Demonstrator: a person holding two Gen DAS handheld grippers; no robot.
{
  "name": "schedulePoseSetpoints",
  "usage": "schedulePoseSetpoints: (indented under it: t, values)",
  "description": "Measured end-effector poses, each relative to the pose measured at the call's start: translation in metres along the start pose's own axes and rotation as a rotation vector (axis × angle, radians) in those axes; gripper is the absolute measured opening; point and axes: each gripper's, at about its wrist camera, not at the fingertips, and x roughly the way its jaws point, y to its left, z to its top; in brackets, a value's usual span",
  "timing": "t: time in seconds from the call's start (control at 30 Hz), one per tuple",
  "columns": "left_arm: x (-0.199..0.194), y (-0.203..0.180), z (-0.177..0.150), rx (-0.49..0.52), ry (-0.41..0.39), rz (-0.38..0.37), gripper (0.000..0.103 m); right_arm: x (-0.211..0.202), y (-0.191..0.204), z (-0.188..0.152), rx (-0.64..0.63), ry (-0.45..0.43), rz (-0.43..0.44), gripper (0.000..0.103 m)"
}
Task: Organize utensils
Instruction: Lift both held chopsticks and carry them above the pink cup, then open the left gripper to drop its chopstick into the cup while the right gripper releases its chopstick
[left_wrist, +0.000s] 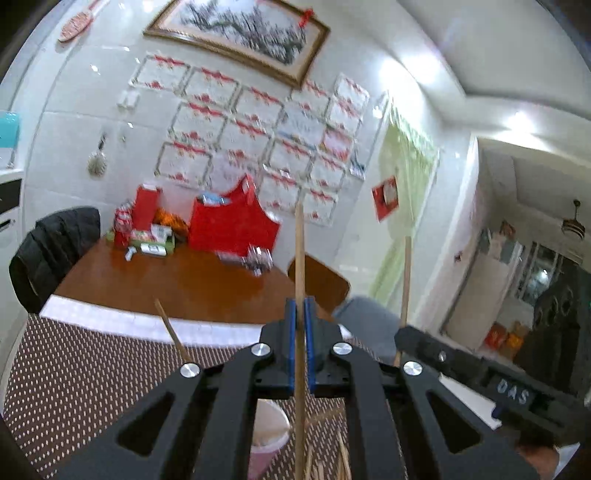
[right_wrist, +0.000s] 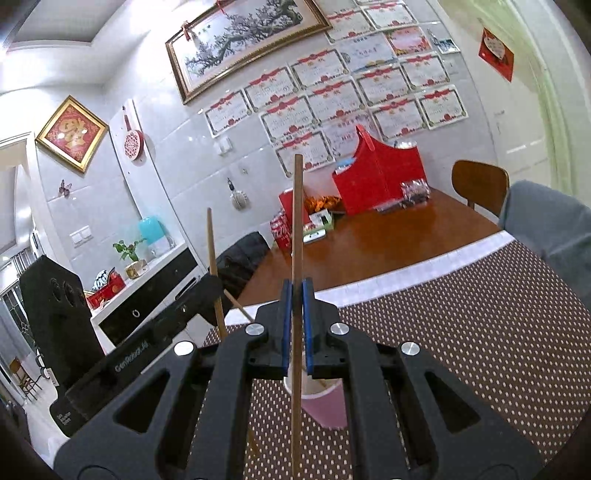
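Note:
My left gripper is shut on a wooden chopstick that stands upright between its blue pads. Below it stands a pink cup, and loose chopsticks lie beside the cup. Another chopstick slants up at the left. My right gripper is shut on a second upright chopstick, above the same pink cup. Each view shows the other gripper alongside, also holding its stick: the right gripper and the left gripper.
A brown dotted placemat covers the near part of a wooden table. A red bag, boxes and cans stand at the far end by the tiled wall. Chairs flank the table, one with a black jacket. A grey sleeve reaches in.

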Motion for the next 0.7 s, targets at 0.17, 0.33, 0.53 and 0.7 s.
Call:
schedulePoseSetpoints:
  t: [0.17, 0.33, 0.53, 0.7]
  values:
    - [0.015, 0.008, 0.002, 0.01, -0.092, 0.032, 0.005, 0.014, 0.001, -0.001, -0.043, -0.036, 0.007, 0.006]
    - [0.034, 0.014, -0.002, 0.039, -0.135, 0.034, 0.005, 0.032, -0.001, -0.005, -0.065, -0.042, 0.02, 0.006]
    - [0.047, 0.019, -0.008, 0.061, -0.16, 0.051, 0.005, 0.043, -0.007, -0.007, -0.062, -0.044, 0.03, 0.006]
    - [0.056, 0.028, -0.016, 0.06, -0.134, 0.063, 0.005, 0.048, -0.011, -0.006, -0.056, -0.045, 0.024, 0.006]
